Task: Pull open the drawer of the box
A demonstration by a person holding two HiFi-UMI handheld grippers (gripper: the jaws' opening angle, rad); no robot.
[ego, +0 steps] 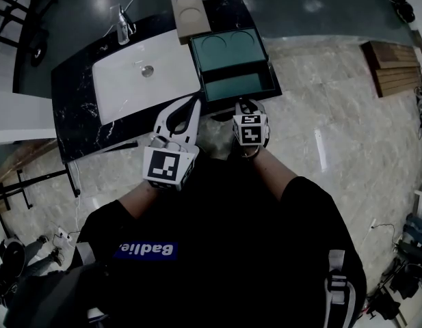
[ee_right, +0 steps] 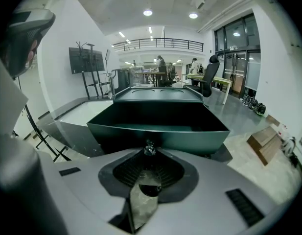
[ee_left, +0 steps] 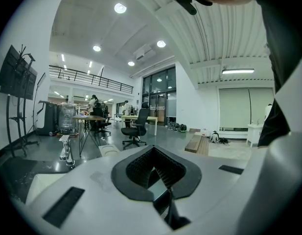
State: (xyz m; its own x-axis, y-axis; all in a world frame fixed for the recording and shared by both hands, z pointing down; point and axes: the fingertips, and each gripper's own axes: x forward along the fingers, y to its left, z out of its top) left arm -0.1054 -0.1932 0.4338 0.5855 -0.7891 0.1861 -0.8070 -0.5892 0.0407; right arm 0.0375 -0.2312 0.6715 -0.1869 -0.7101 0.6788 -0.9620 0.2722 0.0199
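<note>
A dark green box stands on the black counter. Its drawer is slid out toward me and shows an empty inside. In the right gripper view the drawer fills the middle, and its small knob sits at the jaw tips. My right gripper is at the drawer front, shut on that knob. My left gripper hangs off the counter's near edge, left of the drawer, with its jaws together and nothing in them. The left gripper view looks out over the room, away from the box.
A white sink basin with a faucet takes up the counter left of the box. A beige board with two round recesses lies behind the box. Wooden pallets lie on the floor at the right.
</note>
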